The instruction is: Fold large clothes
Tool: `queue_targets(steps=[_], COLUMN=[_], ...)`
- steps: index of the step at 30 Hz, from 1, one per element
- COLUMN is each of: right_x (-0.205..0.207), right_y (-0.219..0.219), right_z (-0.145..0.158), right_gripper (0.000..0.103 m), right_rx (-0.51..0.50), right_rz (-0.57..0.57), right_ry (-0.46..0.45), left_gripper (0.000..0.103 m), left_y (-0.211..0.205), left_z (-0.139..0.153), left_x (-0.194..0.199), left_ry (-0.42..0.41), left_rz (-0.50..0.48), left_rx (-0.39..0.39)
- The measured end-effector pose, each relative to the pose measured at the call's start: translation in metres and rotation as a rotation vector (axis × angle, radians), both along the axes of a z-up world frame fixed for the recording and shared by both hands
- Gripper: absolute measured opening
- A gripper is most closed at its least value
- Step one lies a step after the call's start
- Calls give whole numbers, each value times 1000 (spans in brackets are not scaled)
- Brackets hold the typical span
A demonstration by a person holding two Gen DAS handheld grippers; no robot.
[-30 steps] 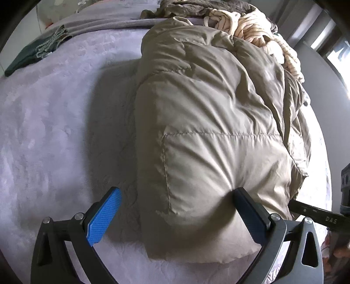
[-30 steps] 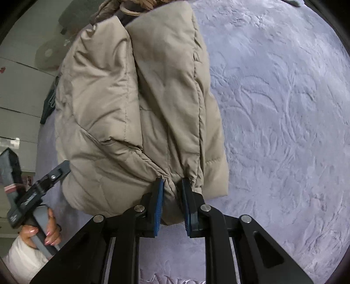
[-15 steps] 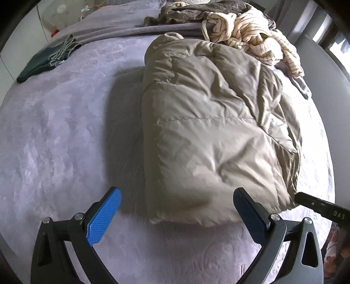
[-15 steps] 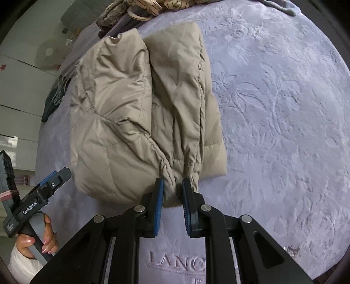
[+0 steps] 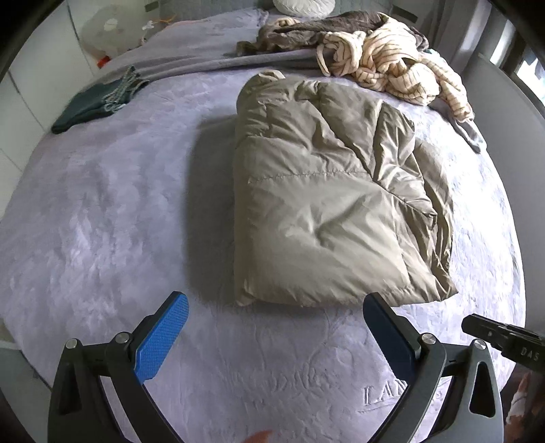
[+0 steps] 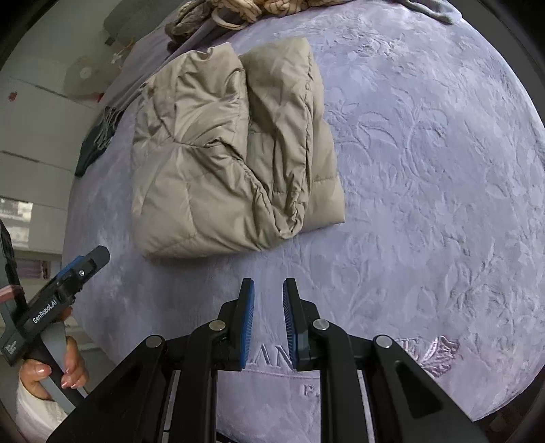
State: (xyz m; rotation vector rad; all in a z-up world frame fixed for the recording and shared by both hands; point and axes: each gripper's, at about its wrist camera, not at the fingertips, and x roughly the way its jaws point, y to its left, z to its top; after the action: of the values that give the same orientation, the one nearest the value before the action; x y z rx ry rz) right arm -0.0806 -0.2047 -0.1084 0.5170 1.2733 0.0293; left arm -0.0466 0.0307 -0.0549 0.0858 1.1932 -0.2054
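Left wrist view shows the left gripper (image 5: 272, 318) closest to us, with its two blue fingers spread far apart and nothing between them. It hangs over the purple blanket (image 5: 102, 221) that covers the bed. Some raised letters are pressed into the blanket just past the right finger. Off to the right, the black tip of the right gripper (image 5: 504, 337) pokes in.

A bit farther on lies the puffy tan coat (image 5: 333, 211). It is folded into a fat block and rests flat in the middle of the blanket, touching neither tool. Past the coat, at the far edge of the bed, sits a messy pile with a cream striped top (image 5: 395, 68) and a brown cloth (image 5: 306, 30). A dark green cloth (image 5: 95, 105) lies far off to the left.

Right wrist view shows the right gripper (image 6: 267, 300) near us with a small gap between its blue fingers, holding nothing. The left gripper (image 6: 68, 283) is low on the left, held in a hand (image 6: 58, 371). The puffy tan coat (image 6: 221, 160) lies beyond, apart from both.
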Motion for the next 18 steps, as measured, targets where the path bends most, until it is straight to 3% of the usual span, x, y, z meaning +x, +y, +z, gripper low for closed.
queue_targets(steps=[9, 15, 17, 18], right_x=[-3, -8, -11, -12], right_y=[5, 19, 24, 26], right_z=[34, 62, 70, 74], right_gripper=[19, 21, 35, 51], right_rx=[-85, -170, -191, -191], right_rz=[99, 84, 51, 33], right_ry=[-75, -127, -138, -147], left_gripper=[103, 103, 103, 103], left_y=[-5, 9, 15, 19], left_z=[23, 48, 55, 59], left_x=[-26, -27, -26, -26], left_ry=[-34, -76, -85, -94], left_rz=[51, 19, 5, -3], left_rx=[48, 14, 7, 5])
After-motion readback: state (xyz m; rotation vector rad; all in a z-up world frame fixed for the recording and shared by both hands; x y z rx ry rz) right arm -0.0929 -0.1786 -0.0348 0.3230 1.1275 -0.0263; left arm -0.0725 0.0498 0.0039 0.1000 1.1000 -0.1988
